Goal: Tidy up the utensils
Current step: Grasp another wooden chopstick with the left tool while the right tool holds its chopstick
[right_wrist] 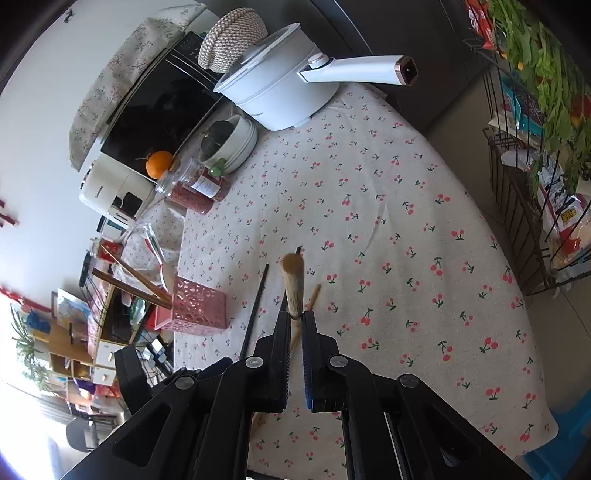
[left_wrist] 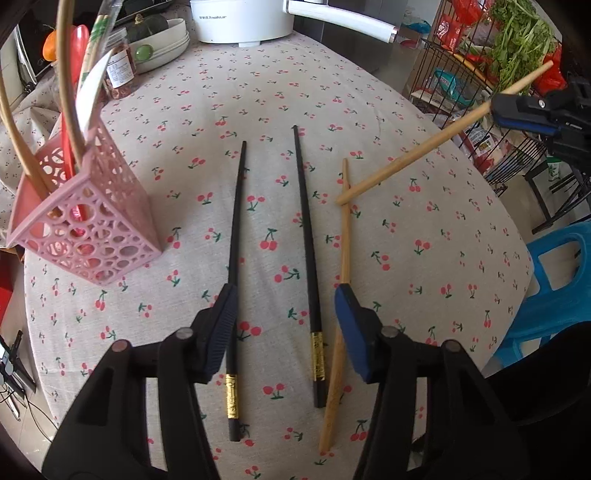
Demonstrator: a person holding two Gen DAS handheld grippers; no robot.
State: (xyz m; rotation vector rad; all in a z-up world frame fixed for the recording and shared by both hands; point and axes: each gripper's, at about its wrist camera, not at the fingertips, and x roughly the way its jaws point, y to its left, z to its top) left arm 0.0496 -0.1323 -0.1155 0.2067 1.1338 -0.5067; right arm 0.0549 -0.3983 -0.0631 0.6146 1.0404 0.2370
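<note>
A round table (left_wrist: 369, 110) under a cherry-print cloth carries two black chopsticks (left_wrist: 236, 258) and one wooden chopstick (left_wrist: 341, 280) — side by side. A pink lattice holder (left_wrist: 96, 229) stands left; a white pot (left_wrist: 243, 18), bowls (left_wrist: 166, 40) and a jar (left_wrist: 120, 66) sit at the far edge.

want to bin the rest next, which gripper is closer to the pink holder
Left. The left gripper hovers over the black chopsticks, just right of the pink holder. The right gripper, shut on a wooden chopstick, is out past the table's far right edge.
</note>
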